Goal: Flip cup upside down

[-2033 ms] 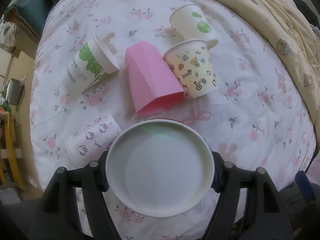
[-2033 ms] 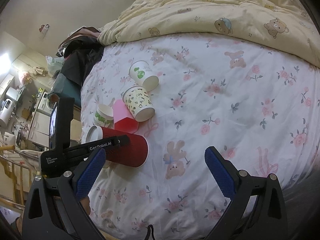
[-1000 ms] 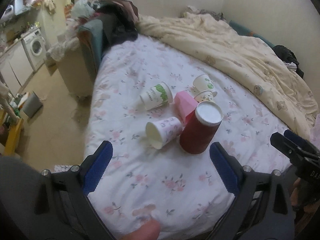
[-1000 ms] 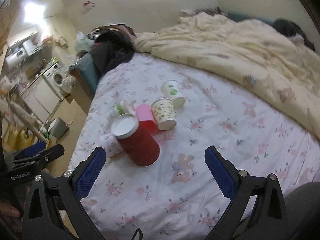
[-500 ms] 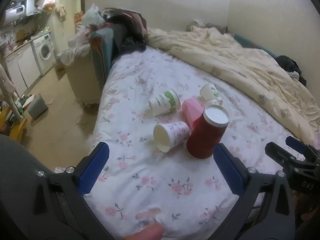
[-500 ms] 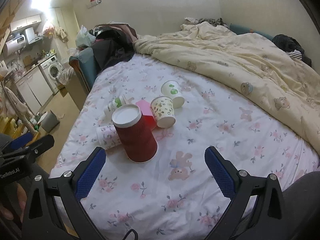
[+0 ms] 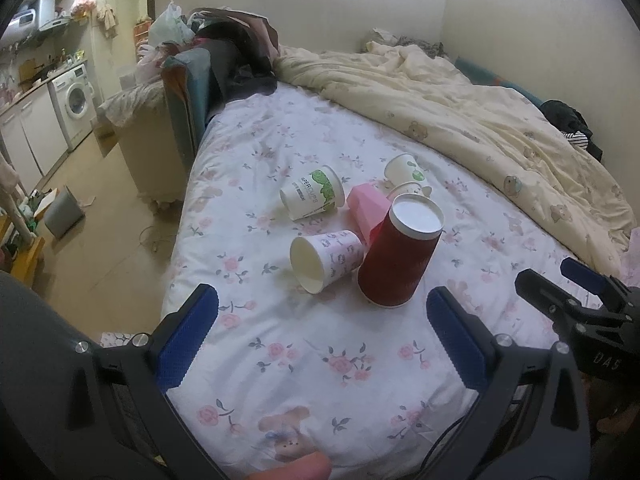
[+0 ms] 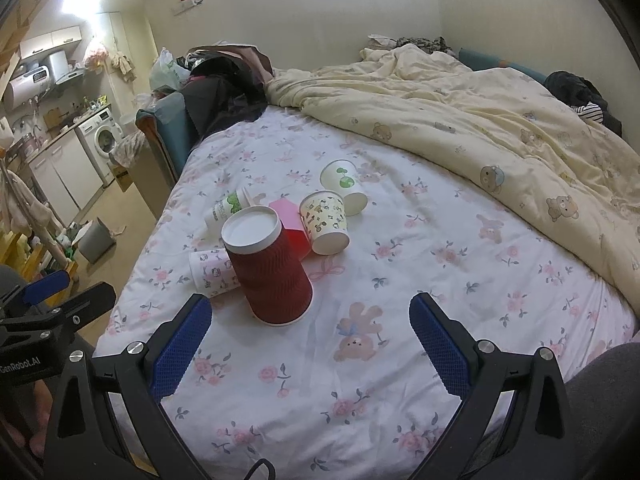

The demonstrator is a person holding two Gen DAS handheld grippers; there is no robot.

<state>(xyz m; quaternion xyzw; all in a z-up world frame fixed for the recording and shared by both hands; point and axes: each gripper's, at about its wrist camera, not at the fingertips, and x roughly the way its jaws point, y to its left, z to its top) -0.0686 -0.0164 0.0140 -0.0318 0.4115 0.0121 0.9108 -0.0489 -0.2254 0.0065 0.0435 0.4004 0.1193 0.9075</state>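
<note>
Both of our grippers hang spread wide over the flowered bedsheet, and neither touches a thing. Our left gripper has its blue pads far apart with nothing between them; our right gripper is just as wide and as bare. Ahead of both, a little right of the left gripper's centre line and a little left of the right one's, stands the red cup. It is upside down, mouth on the sheet, white base upward, long axis near vertical and leaning slightly. Beyond it and to its left side lie a pink cup and several printed paper cups, tipped over.
</note>
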